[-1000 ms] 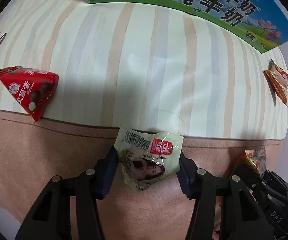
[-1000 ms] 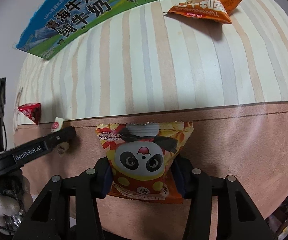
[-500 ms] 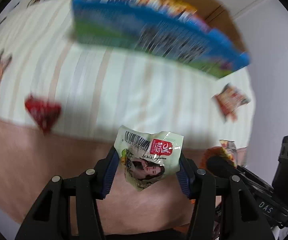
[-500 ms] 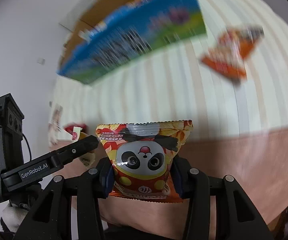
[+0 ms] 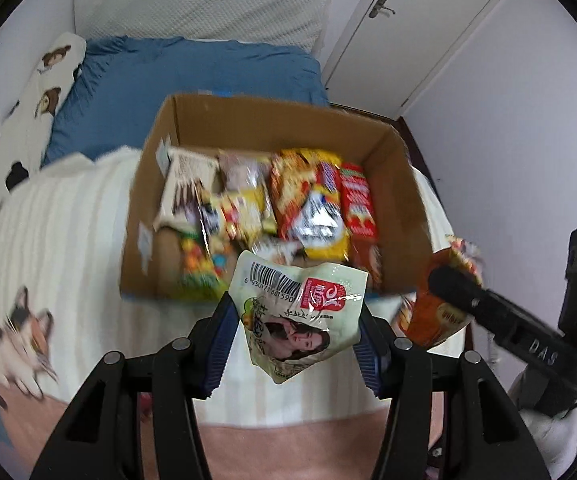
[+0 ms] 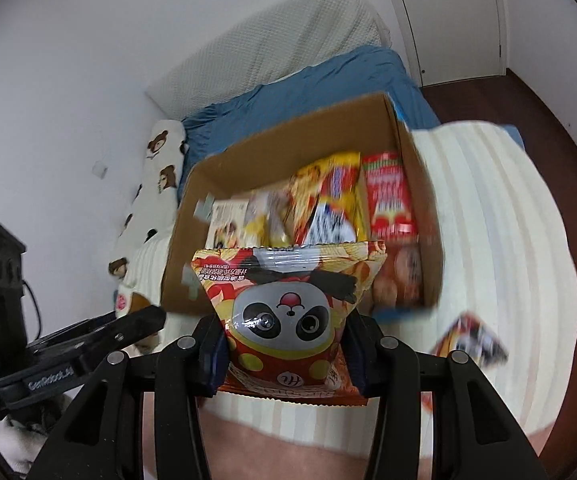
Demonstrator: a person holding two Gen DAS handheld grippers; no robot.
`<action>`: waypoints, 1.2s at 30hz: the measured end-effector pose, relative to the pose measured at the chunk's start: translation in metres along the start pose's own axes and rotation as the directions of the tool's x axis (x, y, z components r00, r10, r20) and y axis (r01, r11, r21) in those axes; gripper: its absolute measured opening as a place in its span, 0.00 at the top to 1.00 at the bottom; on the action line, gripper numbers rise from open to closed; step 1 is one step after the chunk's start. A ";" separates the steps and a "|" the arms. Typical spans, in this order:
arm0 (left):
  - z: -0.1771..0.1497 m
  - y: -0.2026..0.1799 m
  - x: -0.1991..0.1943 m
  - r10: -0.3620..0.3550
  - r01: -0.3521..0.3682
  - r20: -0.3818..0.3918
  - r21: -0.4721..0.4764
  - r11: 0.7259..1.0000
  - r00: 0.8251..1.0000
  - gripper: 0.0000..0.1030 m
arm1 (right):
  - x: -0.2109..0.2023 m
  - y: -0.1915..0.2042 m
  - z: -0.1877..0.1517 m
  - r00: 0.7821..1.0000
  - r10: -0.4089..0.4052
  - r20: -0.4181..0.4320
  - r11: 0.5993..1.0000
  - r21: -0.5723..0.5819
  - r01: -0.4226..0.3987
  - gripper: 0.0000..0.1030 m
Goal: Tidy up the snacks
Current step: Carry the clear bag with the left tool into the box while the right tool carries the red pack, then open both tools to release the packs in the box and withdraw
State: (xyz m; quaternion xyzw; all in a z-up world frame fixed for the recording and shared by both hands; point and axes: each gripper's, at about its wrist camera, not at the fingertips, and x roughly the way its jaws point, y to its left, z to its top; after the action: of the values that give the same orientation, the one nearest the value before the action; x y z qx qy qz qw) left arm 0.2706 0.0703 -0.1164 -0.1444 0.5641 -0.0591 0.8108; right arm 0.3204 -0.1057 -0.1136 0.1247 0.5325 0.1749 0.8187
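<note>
My left gripper (image 5: 294,340) is shut on a pale green snack packet (image 5: 300,316) with a barcode and holds it in the air in front of an open cardboard box (image 5: 272,128) filled with several snack packs. My right gripper (image 6: 284,348) is shut on a red and yellow panda snack bag (image 6: 284,312), also raised before the same box (image 6: 288,136). The right gripper shows at the right of the left wrist view (image 5: 452,284); the left gripper shows at the left of the right wrist view (image 6: 140,320).
The box stands on a striped cream blanket (image 5: 60,232) on a bed with a blue sheet (image 5: 192,68) and a white headboard (image 5: 208,4). An orange snack packet (image 6: 468,340) lies on the blanket right of the box. A door (image 5: 408,16) is at the back right.
Both grippers have lifted and tilted up from the blanket with their packets. The box's open top and contents are now in view, where earlier only its printed side showed.
</note>
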 end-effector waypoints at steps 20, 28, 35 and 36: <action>0.035 0.063 0.135 0.170 -0.190 -0.319 -0.032 0.981 0.932 0.48 | 0.135 -0.028 0.033 0.956 -0.109 -0.272 0.993 0.021 0.120 0.12; 0.041 0.060 0.118 0.202 -0.218 -0.243 -0.041 0.975 0.949 0.07 | 0.125 -0.015 0.031 0.948 -0.177 -0.264 0.984 -0.051 0.170 0.03; 0.037 0.052 0.100 0.195 -0.208 -0.193 -0.045 0.977 0.961 0.06 | 0.104 -0.007 0.029 0.948 -0.248 -0.201 0.968 -0.089 0.234 0.03; 0.034 0.049 0.095 0.198 -0.209 -0.176 -0.044 0.977 0.964 0.06 | 0.101 -0.006 0.028 0.948 -0.256 -0.191 0.966 -0.094 0.242 0.03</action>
State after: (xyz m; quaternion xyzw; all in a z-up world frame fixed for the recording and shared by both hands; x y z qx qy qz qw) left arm 0.3332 0.0982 -0.2052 -0.1053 0.6447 0.0299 0.7566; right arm 0.3841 -0.0691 -0.1882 0.0095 0.6178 0.1005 0.7799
